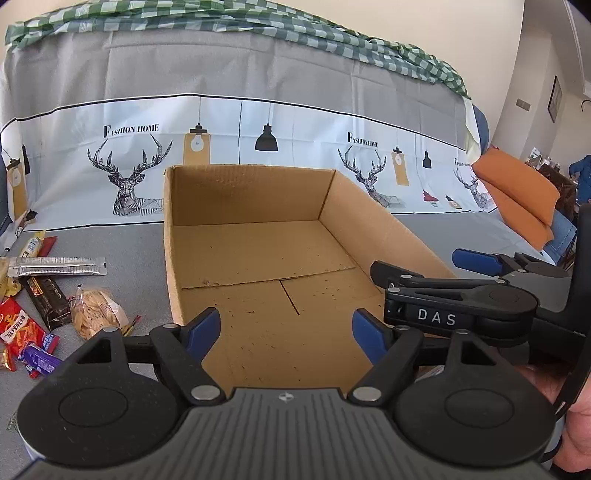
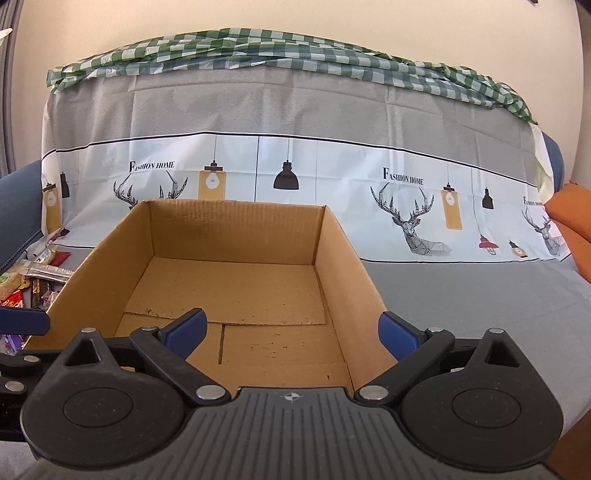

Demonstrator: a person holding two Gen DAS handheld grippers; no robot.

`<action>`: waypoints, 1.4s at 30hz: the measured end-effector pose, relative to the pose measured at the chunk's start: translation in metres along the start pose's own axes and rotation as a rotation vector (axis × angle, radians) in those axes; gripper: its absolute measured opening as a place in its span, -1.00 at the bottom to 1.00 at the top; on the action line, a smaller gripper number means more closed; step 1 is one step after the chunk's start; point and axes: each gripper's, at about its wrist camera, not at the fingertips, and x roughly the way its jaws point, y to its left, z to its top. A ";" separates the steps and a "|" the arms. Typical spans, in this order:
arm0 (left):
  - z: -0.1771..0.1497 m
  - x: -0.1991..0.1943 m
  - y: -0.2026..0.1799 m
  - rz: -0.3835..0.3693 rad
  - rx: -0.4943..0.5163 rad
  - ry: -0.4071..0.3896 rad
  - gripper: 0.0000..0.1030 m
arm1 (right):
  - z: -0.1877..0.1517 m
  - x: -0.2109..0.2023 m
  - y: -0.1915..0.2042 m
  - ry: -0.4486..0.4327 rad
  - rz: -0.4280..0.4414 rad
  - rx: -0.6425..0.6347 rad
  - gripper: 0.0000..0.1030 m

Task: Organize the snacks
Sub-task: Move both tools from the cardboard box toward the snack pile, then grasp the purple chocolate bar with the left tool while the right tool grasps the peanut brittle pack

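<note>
An open, empty cardboard box [image 1: 258,258] sits on the grey-covered sofa seat; it also shows in the right wrist view [image 2: 236,288]. Snack packets lie in a pile left of the box: a silver sachet [image 1: 57,266], a dark chocolate bar [image 1: 46,297], a clear bag of crackers [image 1: 96,308], red and purple packets [image 1: 26,332]. The pile's edge shows in the right wrist view [image 2: 26,280]. My left gripper [image 1: 286,330] is open and empty over the box's near edge. My right gripper [image 2: 291,330] is open and empty, also at the near edge, and shows in the left wrist view [image 1: 417,264].
The sofa back is draped with a deer-print cloth [image 1: 129,173] and a green checked cloth [image 1: 258,22]. Orange cushions [image 1: 517,192] lie at the right end of the seat. Grey seat [image 2: 461,295] lies right of the box.
</note>
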 end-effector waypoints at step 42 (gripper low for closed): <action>0.018 -0.031 0.106 -0.185 -0.391 0.130 -0.52 | 0.019 -0.019 0.063 -0.039 0.228 -0.027 -0.13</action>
